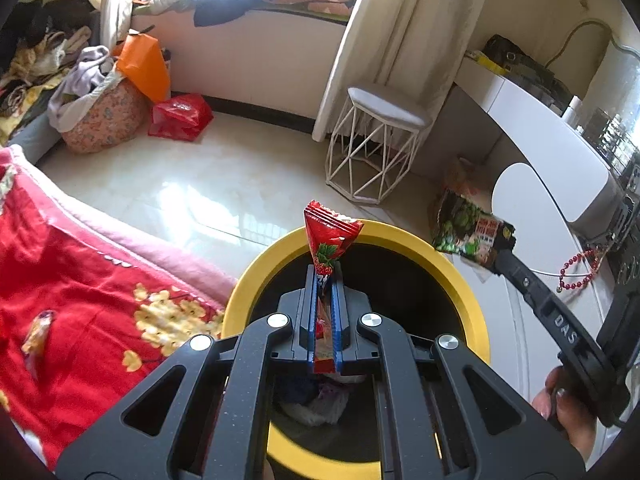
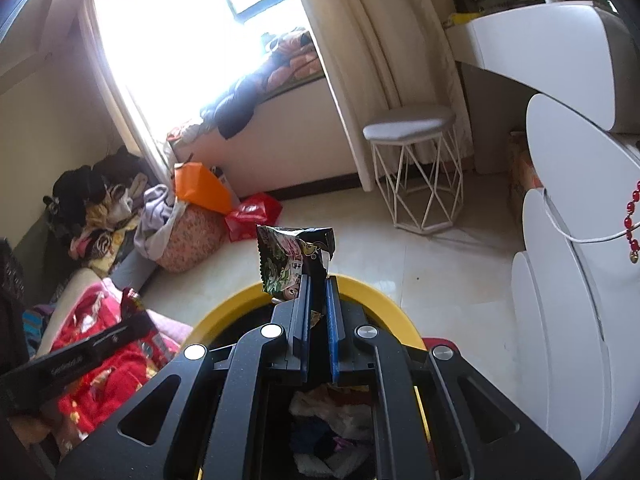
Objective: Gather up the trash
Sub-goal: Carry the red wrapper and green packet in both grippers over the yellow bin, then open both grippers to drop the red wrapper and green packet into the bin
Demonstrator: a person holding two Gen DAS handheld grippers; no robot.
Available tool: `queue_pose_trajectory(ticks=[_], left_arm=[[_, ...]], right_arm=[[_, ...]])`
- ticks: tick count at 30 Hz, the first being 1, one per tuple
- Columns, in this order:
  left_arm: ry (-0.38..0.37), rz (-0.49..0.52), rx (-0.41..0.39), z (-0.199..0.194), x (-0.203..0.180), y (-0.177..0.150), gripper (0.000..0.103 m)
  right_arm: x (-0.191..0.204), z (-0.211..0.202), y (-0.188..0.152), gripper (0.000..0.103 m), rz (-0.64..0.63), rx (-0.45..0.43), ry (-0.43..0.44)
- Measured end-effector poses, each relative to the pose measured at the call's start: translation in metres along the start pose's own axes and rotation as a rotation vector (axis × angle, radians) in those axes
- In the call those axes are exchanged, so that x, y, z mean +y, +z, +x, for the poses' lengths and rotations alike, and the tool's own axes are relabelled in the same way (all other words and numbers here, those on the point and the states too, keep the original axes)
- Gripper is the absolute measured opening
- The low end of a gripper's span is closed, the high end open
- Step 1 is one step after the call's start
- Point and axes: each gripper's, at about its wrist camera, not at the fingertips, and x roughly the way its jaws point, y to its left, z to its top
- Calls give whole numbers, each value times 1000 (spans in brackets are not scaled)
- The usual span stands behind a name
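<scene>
While both hover above the round yellow-rimmed black trash bin (image 1: 256,276), my left gripper (image 1: 325,280) jaws clench a red crinkled snack wrapper (image 1: 330,236), and my right gripper (image 2: 318,296) jaws clench a green printed snack packet (image 2: 290,260).

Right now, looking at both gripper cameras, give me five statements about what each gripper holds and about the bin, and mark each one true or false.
1. The left gripper is clamped on a red wrapper. True.
2. The right gripper is empty. False: it pinches a green and black snack packet.
3. The bin has a yellow rim. True.
4. The bin holds nothing. False: crumpled trash already lies inside.
5. The white stool lies tipped over on the floor. False: it stands upright.
</scene>
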Motion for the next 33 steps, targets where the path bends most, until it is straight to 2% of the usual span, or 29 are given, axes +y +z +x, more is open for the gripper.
queue_pose_trajectory(ticks=[15,24,27,28,33], left_arm=[[-31,-19,57,29,5,-3,3],[-78,-19,74,36,9,-5,4],[-83,-18,73,36,9,-5,11],[-83,-22,72,35,11,-6,17],[-105,-26,57,28,9,-6,33]], right_arm=[[7,17,-8,7,-66,104,16],[4,20,-8,9,-60,106,5],[0,18,-5,24,-37,97,11],[-2,17,-4,28,-33,91,7],[-6,14,-1,34,-20,76,3]])
